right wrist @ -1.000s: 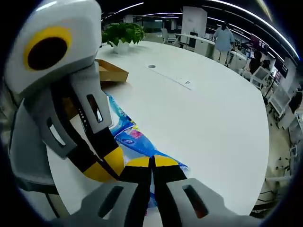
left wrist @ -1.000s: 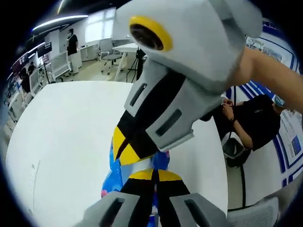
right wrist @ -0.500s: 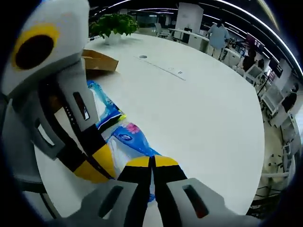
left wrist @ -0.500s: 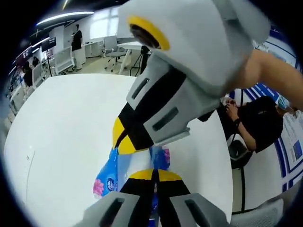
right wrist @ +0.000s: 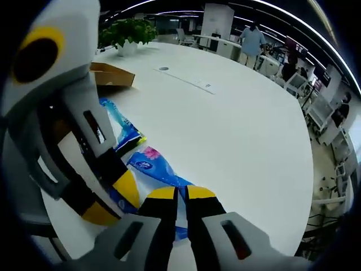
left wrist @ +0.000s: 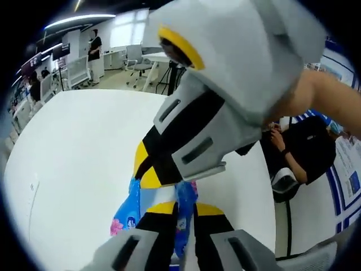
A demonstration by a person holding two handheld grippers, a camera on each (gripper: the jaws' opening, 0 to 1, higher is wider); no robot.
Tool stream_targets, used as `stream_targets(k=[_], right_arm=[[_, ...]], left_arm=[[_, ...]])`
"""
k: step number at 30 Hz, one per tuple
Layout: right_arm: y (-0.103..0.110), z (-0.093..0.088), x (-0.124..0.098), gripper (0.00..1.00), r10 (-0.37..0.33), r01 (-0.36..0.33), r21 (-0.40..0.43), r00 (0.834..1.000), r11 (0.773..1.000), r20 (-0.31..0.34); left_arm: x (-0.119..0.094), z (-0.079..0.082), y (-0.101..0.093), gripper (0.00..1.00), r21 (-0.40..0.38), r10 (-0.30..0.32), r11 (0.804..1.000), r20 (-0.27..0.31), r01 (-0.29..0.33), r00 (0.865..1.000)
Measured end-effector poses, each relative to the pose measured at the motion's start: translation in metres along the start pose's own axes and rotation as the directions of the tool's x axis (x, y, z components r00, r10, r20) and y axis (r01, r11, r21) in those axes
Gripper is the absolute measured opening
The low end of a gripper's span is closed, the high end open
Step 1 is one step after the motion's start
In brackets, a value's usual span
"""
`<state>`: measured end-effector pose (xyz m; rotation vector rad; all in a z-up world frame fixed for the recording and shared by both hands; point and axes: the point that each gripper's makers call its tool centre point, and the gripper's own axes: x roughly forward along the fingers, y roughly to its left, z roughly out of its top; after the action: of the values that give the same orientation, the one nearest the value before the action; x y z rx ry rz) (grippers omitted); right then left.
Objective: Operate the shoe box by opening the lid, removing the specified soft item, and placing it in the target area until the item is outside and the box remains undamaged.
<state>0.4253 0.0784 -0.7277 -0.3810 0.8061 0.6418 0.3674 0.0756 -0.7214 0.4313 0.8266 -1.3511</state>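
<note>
Pinching the blue tissue pack (right wrist: 151, 169) with both tongs: my right gripper (right wrist: 181, 195) is clamped on its near edge, my left gripper (left wrist: 184, 210) has its jaws slightly apart around the wrapper. The white table (right wrist: 242, 130) lies wide open ahead. The cardboard shoe box (right wrist: 110, 75) sits beyond, by a potted plant (right wrist: 125, 33); its contents I cannot tell.

no legible txt, pack (right wrist: 153, 167) print blurred
</note>
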Motion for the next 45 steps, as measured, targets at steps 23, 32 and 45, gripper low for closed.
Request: stream_targets(k=[23, 32, 45], right_arm=[[0.017, 0.005, -0.043, 0.35, -0.065, 0.063, 0.040, 0.996, 0.997, 0.060], [0.029, 0.012, -0.058, 0.43, -0.093, 0.088, 0.053, 0.991, 0.995, 0.093], [0.047, 0.015, -0.081, 0.61, -0.137, 0.125, 0.093, 0.982, 0.988, 0.130]], left_arm=[[-0.082, -0.011, -0.002, 0.35, -0.043, 0.112, 0.993, 0.145, -0.106, 0.983], [-0.119, -0.020, 0.001, 0.44, -0.078, 0.163, 0.986, 0.206, -0.150, 0.965], [-0.180, -0.036, 0.002, 0.62, -0.125, 0.250, 0.967, 0.301, -0.221, 0.920]])
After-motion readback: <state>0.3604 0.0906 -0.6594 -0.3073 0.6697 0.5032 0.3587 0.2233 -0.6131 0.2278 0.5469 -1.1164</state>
